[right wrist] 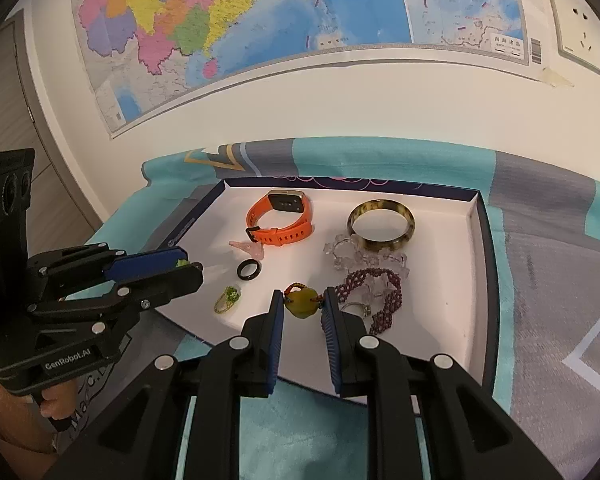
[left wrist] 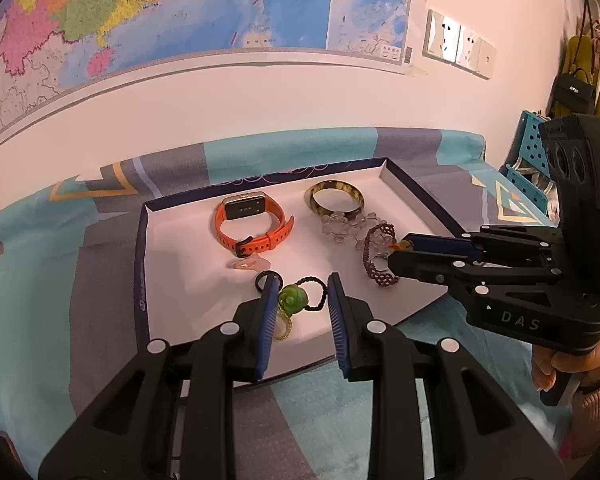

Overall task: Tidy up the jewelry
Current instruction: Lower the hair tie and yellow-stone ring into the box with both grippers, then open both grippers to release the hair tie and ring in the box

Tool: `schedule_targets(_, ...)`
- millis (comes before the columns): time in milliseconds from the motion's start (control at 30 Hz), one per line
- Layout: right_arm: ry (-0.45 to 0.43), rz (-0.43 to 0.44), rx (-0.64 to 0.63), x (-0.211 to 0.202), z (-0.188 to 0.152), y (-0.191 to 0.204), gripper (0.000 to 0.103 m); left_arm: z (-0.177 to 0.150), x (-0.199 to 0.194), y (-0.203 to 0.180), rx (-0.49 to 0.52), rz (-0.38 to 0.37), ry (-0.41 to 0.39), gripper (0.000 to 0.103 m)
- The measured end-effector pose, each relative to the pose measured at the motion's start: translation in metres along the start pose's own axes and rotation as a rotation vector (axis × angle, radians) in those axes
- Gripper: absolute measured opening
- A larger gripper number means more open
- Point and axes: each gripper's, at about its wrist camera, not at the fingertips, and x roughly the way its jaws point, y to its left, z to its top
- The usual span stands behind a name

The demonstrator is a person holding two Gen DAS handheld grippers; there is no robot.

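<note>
A white tray (left wrist: 140, 264) with a dark blue rim lies on the patterned cloth. My left gripper (left wrist: 303, 280) is shut on a green rose charm (left wrist: 294, 300) with a black cord loop, low over the tray's near edge. From the right wrist view, the left gripper (right wrist: 184, 266) shows a green bit at its tip. My right gripper (right wrist: 302, 294) is shut on a yellow-green stone pendant (right wrist: 303, 306) on a red cord, beside the purple beaded bracelet (right wrist: 380, 292). From the left wrist view, the right gripper (left wrist: 398, 250) reaches in from the right.
In the tray lie an orange watch (right wrist: 280, 220), a mottled bangle (right wrist: 382, 224), a clear crystal bracelet (right wrist: 360, 256), a black ring (right wrist: 249, 270), a pink piece (right wrist: 250, 249) and a gold ring with green stones (right wrist: 228, 300). A map (right wrist: 260, 20) covers the wall behind.
</note>
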Motion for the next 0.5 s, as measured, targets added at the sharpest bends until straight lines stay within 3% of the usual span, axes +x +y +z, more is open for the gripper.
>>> schedule_targets(500, 0.092, -0.091, -0.042, 0.048, 0.011, 0.001, 0.019, 0.0, 0.037, 0.01, -0.024, 0.042, 0.076, 0.026)
